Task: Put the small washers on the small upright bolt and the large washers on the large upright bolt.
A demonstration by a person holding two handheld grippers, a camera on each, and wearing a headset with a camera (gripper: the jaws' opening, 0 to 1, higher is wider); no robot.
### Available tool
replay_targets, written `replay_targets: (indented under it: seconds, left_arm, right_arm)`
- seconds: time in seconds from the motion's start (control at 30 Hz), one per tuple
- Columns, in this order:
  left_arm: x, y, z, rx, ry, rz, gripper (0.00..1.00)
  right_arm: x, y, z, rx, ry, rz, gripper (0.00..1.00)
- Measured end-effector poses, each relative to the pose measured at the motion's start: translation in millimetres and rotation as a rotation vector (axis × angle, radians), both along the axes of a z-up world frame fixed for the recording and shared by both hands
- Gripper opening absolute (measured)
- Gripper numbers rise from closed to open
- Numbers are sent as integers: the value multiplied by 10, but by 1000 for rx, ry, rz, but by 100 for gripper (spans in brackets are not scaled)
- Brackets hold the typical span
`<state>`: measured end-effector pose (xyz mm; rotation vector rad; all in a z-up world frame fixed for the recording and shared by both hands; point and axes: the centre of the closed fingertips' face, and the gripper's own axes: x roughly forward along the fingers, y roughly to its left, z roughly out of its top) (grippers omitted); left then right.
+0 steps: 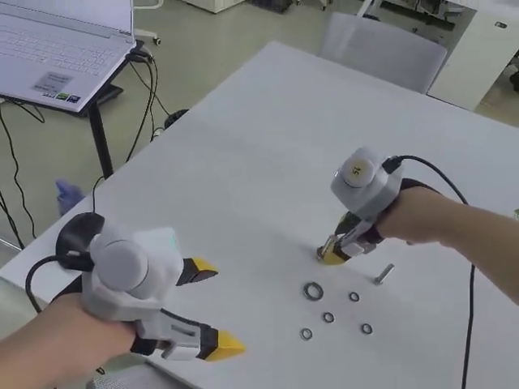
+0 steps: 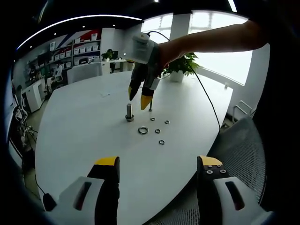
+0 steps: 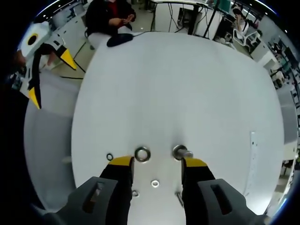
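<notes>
The large bolt (image 1: 325,246) stands upright on the white table (image 1: 268,146), beside the yellow tips of my right gripper (image 1: 334,257). That gripper (image 3: 158,163) is open, with the large bolt (image 3: 180,152) just off its right jaw and a large washer (image 3: 142,153) ahead of its left jaw. The large washer (image 1: 313,290) and several small washers (image 1: 328,317) lie flat on the table. The small bolt (image 1: 383,274) is to their right. My left gripper (image 1: 215,305) hovers open and holds nothing near the table's near edge, pointed at the large bolt (image 2: 129,112) and the washers (image 2: 143,130).
A laptop (image 1: 57,49) sits on a stand off the table's left side, with cables (image 1: 146,89) hanging below it. A grey chair (image 1: 381,49) stands at the far edge. A person (image 3: 110,18) sits beyond the table. Bare tabletop stretches behind the bolts.
</notes>
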<state>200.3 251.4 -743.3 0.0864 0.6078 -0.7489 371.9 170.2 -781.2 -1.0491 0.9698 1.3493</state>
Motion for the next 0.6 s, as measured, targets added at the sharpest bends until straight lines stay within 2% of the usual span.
replay_targets:
  seconds: [0.33, 0.6]
  left_arm:
    - [3, 34, 30, 4, -8, -16, 66]
    - [25, -5, 53, -11, -15, -28, 66]
  right_arm:
    - [-152, -56, -57, -7, 1, 21, 42]
    - [-166, -101, -203, -11, 12, 10, 42]
